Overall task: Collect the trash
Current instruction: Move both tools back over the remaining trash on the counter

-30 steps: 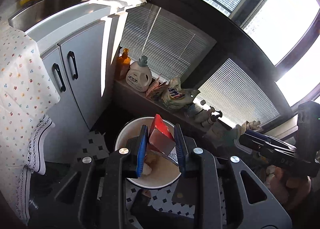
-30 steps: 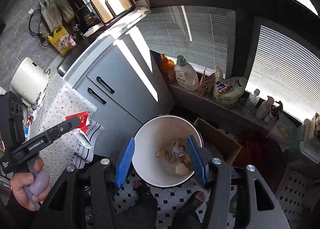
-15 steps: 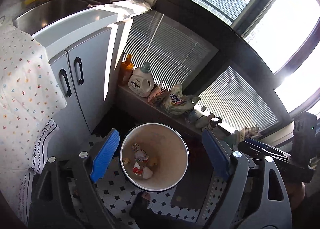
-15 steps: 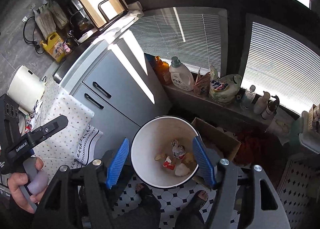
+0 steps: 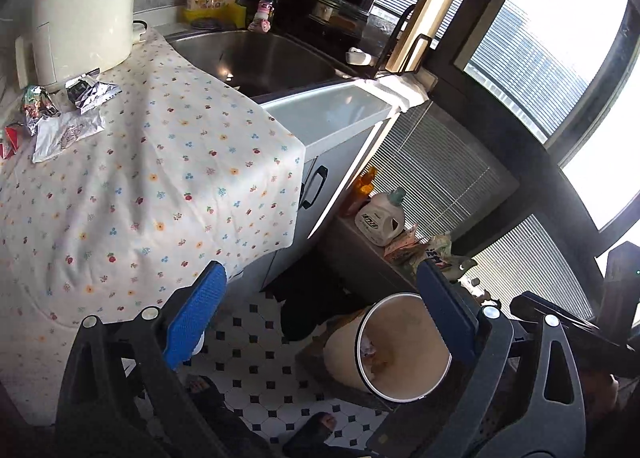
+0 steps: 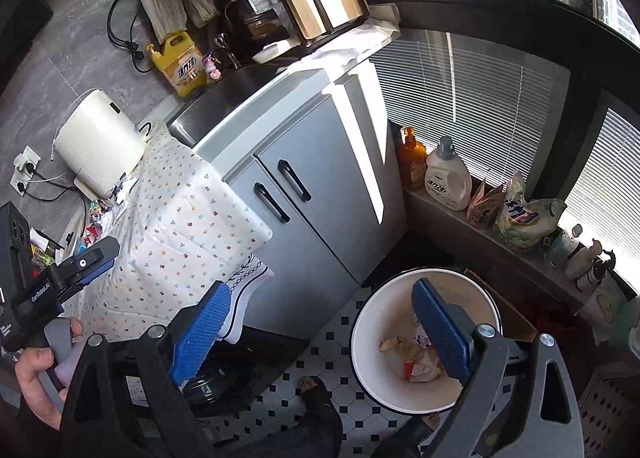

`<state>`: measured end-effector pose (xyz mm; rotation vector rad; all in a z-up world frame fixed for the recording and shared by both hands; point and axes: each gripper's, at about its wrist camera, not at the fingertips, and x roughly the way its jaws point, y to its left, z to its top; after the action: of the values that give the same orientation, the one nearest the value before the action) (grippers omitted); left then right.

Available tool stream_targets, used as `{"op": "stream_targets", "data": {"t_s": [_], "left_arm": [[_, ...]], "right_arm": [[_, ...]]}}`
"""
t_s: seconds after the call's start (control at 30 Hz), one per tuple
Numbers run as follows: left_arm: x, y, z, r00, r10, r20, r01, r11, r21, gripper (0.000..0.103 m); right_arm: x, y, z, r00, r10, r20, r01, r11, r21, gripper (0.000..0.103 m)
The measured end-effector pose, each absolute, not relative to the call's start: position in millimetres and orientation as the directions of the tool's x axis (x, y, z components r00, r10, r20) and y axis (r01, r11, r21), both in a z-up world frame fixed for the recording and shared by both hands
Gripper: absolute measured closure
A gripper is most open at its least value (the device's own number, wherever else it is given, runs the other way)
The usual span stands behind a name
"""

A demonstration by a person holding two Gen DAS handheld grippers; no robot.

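The white trash bin (image 5: 416, 332) stands on the tiled floor with wrappers and a red carton (image 6: 414, 368) lying inside. My left gripper (image 5: 320, 298) hangs between the bin and the floral tablecloth (image 5: 160, 178); its jaws are opening wide and nothing is between them. My right gripper (image 6: 320, 318) is over the bin's left rim (image 6: 362, 310), its jaws also opening and empty. Crumpled foil wrappers (image 5: 80, 92) and paper scraps lie on the tablecloth at the far left, beside a white appliance (image 5: 80, 6).
A steel sink (image 5: 260, 54) and grey cabinet (image 6: 320, 198) stand beyond the tablecloth. Detergent bottles (image 6: 446, 178) and bags line the low window ledge. A cardboard box (image 6: 508, 314) sits beside the bin. A person's foot (image 5: 320, 424) is on the floor.
The left gripper let go of the red carton, which now lies in the bin. Both grippers opened wide and swung left, away from the bin and toward the tablecloth.
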<state>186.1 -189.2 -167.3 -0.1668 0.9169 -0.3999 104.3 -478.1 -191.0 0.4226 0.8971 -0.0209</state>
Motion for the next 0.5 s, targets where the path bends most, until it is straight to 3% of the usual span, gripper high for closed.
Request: {"op": "stream_targets", "data": {"t_s": [0.5], "left_arm": [[213,-14,-159,0.688,-0.220,-0.692,-0.013,0.949,-0.316,0.008]], "right_arm": [[196,-343,-168,0.602,0.276,-0.749,-0.030,0.945,0.325,0.010]]}}
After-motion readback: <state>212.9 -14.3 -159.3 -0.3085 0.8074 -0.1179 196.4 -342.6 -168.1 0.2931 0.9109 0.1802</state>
